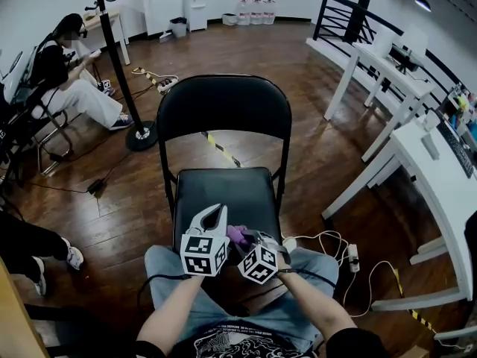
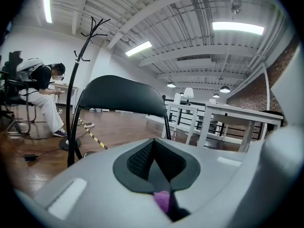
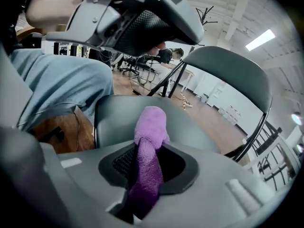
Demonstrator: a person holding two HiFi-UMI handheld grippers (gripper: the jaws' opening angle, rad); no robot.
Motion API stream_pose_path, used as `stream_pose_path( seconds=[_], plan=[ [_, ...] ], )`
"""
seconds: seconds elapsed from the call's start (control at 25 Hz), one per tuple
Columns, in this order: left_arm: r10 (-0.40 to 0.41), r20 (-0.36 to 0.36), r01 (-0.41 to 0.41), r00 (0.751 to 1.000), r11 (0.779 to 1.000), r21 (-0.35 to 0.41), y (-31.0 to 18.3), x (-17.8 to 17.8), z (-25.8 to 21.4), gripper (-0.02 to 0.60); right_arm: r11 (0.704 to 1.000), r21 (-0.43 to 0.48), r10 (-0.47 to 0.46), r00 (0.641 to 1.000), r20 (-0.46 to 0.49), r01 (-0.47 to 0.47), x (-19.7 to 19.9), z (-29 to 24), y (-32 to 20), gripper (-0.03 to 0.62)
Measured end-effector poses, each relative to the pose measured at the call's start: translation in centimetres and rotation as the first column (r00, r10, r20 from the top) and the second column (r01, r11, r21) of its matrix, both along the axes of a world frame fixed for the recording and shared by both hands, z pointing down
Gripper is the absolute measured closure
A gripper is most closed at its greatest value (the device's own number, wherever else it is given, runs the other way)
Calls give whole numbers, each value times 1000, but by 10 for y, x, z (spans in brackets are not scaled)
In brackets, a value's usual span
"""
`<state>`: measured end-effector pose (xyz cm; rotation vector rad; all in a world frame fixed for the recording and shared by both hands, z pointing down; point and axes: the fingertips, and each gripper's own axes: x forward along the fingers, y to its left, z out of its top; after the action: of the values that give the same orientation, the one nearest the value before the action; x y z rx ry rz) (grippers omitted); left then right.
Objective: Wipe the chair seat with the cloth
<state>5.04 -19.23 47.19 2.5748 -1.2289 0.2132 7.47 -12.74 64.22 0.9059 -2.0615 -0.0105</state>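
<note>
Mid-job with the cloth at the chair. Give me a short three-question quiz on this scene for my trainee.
1. Multiple choice: what is clamped on the purple cloth? A) the left jaws B) the right jaws C) neither
2. True or false: the cloth lies spread flat over the chair seat.
3. Fill in: in its own view, the left gripper has its jaws ___ (apart / together).

Key: 1 B, the right gripper pinches the cloth, bunched up between its jaws. 2 False. 3 Together.
</note>
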Motion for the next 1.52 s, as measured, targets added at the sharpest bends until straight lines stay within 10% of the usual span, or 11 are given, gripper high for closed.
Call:
stream_pose_path(
  seconds=[0.72, 1.52],
  plan=[
    [25, -7, -25, 1000, 1000, 10, 5, 9, -7, 578, 1000, 11, 15, 999, 46, -16, -8, -12, 32, 507],
    [76, -38, -75, 996, 997, 23, -16, 33, -16, 578, 984, 158, 100, 991, -83, -86, 89, -68, -150, 507]
  ],
)
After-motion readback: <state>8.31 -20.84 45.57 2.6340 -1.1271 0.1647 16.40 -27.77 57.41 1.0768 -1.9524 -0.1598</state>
